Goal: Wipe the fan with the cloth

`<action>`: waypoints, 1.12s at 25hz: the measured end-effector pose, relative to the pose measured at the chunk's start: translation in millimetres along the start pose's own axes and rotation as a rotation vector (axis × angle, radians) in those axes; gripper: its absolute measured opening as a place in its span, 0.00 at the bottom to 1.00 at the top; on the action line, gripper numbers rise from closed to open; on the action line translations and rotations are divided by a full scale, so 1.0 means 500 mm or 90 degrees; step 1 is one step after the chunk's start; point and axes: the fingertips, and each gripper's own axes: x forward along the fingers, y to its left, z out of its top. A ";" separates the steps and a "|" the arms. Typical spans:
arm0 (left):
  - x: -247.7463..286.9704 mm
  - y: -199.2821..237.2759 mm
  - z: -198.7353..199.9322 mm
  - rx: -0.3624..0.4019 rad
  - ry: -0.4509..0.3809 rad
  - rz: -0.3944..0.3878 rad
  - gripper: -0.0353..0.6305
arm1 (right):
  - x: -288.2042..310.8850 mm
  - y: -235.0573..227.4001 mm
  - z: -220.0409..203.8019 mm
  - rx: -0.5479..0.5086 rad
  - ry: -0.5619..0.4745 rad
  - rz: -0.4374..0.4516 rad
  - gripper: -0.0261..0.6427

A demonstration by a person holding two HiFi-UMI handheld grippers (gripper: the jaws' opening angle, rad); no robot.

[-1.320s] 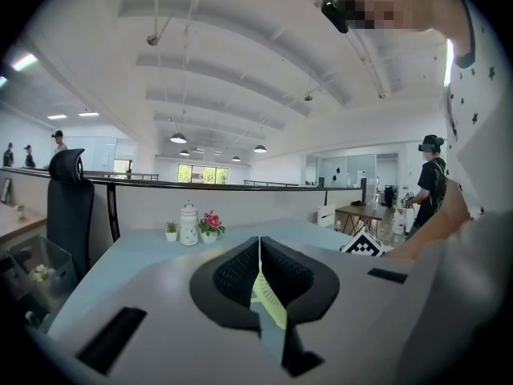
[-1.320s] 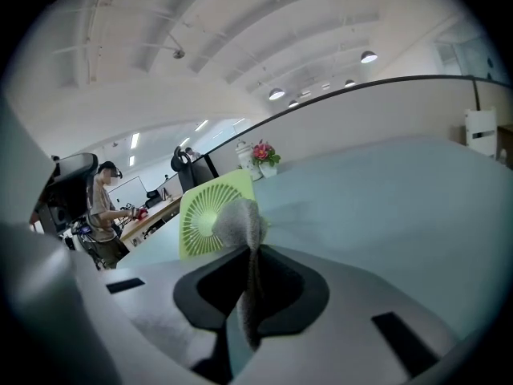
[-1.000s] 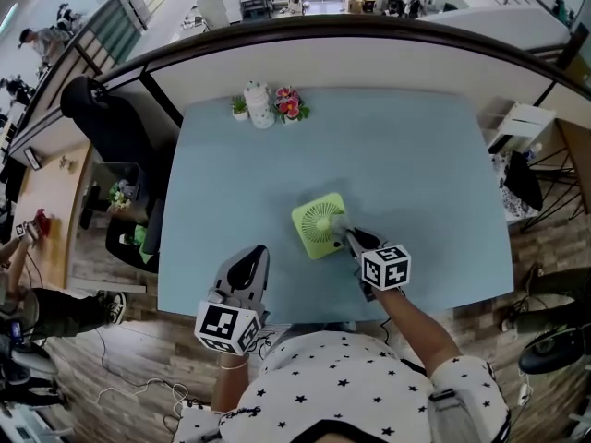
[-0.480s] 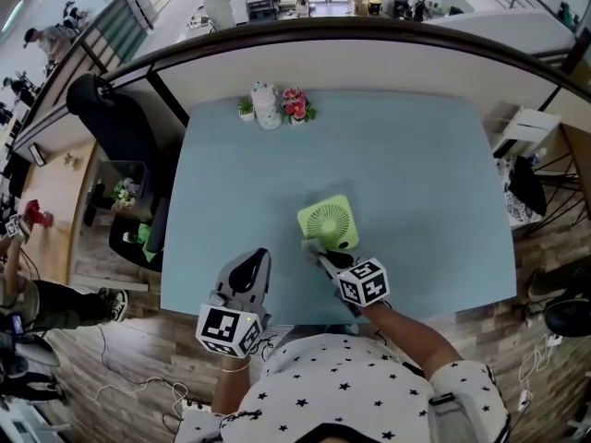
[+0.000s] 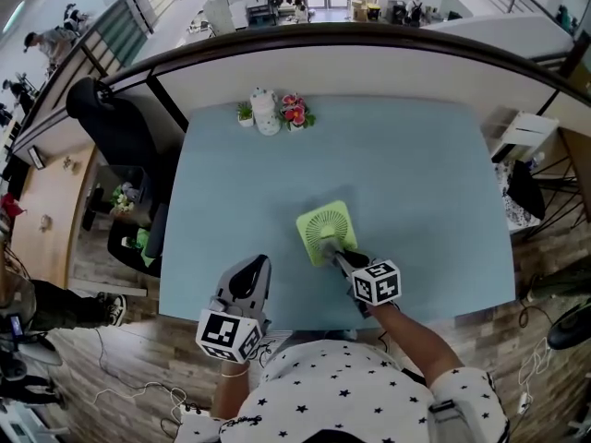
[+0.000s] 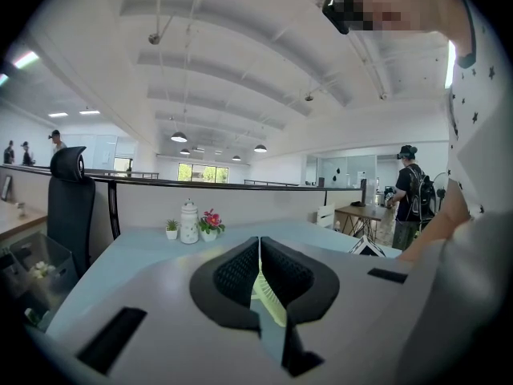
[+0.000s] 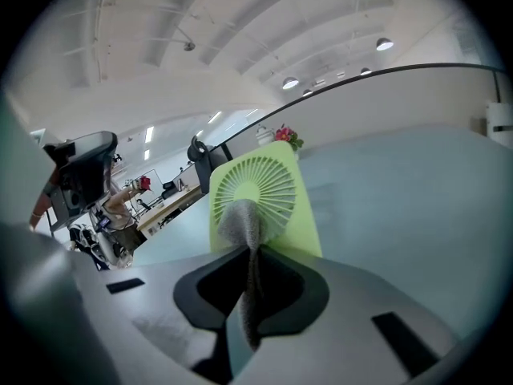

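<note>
Cloth (image 7: 239,219) back on fan (image 7: 276,175), fingers (image 7: 290,289) tight

fan (image 5: 323,226) mid table (image 5: 420,169), R gripper (image 5: 336,250) w/ cloth (image 7: 239,219) on it, L gripper (image 5: 250,268) near-left edge, jar (image 5: 266,111) far edge

Pale blue bench (image 5: 416,155), curved partition (image 5: 369,67) at twelve o'clock, black chair (image 5: 106,118) at ten o'clock, wood floor (image 5: 83,377) at seven

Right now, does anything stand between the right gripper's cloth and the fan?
Nothing visible does. The right gripper is shut on the cloth, whose tip seems to lie against the fan, just below the grille's centre.
</note>
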 end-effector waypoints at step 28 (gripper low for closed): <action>0.030 -0.008 0.007 0.016 0.003 -0.032 0.10 | -0.113 0.017 0.169 0.043 -0.201 -0.014 0.07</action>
